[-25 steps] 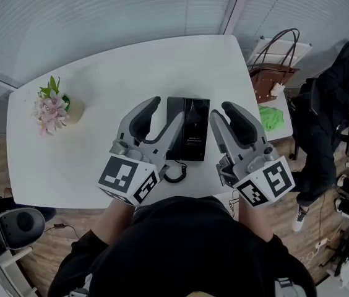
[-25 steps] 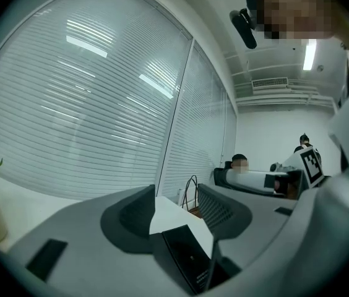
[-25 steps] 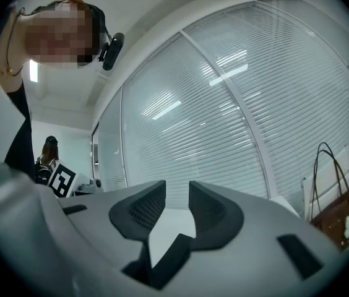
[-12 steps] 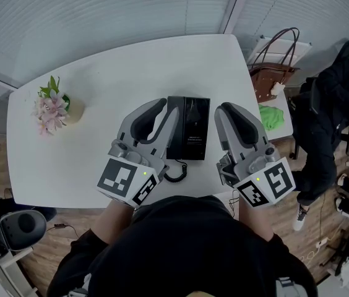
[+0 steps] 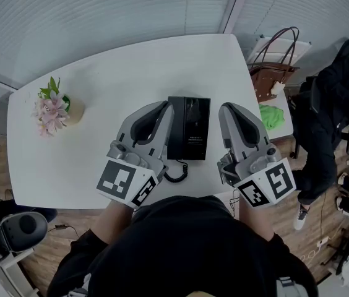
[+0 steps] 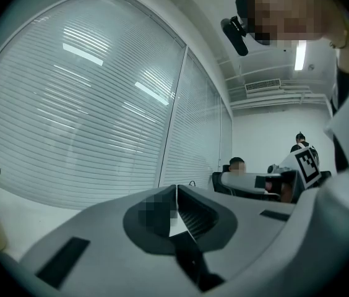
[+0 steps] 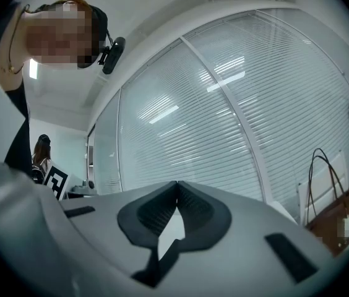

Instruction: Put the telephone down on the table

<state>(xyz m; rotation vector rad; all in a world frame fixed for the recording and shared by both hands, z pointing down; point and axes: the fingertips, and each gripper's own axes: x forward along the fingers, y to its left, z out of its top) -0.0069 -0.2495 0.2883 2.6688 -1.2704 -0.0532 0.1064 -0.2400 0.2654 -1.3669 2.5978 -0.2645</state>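
Note:
The black telephone (image 5: 188, 129) lies flat on the white table (image 5: 100, 73), its coiled cord (image 5: 176, 172) trailing toward the near edge. My left gripper (image 5: 163, 107) hovers just left of the phone, its jaws closing until the tips meet, with nothing between them. My right gripper (image 5: 226, 109) hangs just right of the phone in the same state, tips together and empty. In the left gripper view the left gripper (image 6: 176, 188) shows its pads touching. The right gripper view shows the right gripper (image 7: 177, 183) likewise pressed tip to tip. Neither gripper touches the phone.
A pot of pink flowers (image 5: 54, 107) stands at the table's left end. Past the right end sit a brown handbag (image 5: 273, 73), a green object (image 5: 271, 117) and a seated person in black (image 5: 332, 110). An office chair (image 5: 13, 228) is at lower left.
Both grippers' jaws have gone from open to closed, tips together. The hands have stayed beside the telephone, which has not moved.

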